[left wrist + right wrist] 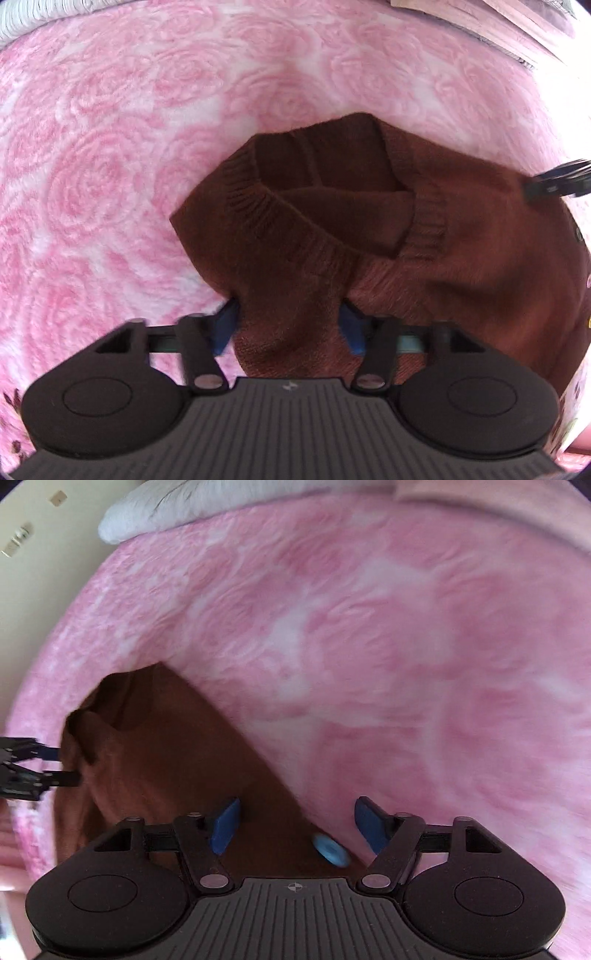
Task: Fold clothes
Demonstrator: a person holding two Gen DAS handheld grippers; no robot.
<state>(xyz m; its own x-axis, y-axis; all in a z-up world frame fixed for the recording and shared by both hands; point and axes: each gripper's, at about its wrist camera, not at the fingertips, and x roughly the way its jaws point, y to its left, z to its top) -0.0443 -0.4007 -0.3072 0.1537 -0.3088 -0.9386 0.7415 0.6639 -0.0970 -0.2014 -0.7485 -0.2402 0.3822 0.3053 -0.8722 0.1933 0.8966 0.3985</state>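
Note:
A brown knitted sweater (369, 229) with a ribbed neckline lies partly folded on a pink rose-patterned blanket (110, 166). My left gripper (289, 326) stands with its blue fingers (227, 325) wide apart and a bunch of sweater fabric filling the gap between them. My right gripper (295, 825) is open over the sweater's (166, 768) right edge, with nothing between its fingers. A small light-blue disc (330, 849) sits at that edge. Each gripper also shows in the other's view: the right gripper (554, 181), blurred, and the left gripper (61, 766) at the sweater's raised fold.
The pink blanket (406, 646) spreads far beyond the sweater. A white pillow or bedding (166, 509) lies at its far edge beside a cream wall (37, 590). Pale boards or frames (498, 22) stand at the upper right of the left wrist view.

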